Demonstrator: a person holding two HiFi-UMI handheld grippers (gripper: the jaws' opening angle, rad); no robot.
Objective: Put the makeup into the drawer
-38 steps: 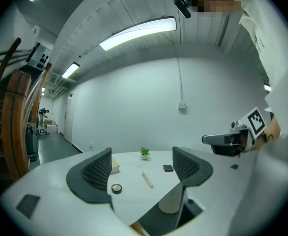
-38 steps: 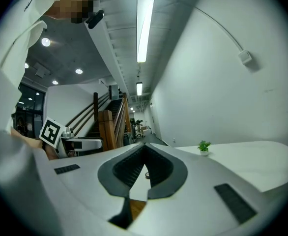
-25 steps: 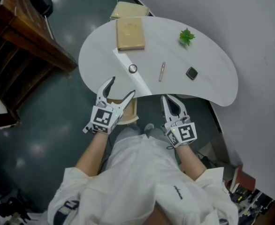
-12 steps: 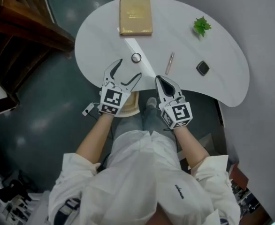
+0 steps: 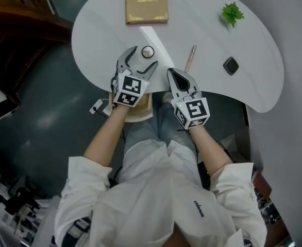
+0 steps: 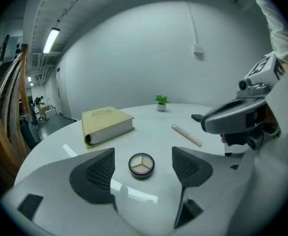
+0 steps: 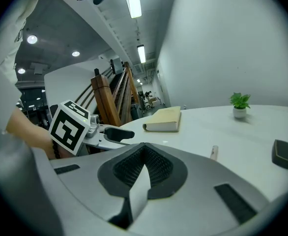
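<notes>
Makeup compact, round with its pale shades showing, is seen lying flat on the white table, right between the tips of the left gripper, whose jaws are spread wide on either side and not touching it. The right gripper is held just beside, at the table's near edge, jaws pressed together on nothing. A slim pink tube, dark square case, tan book and small plant are seen farther back.
</notes>
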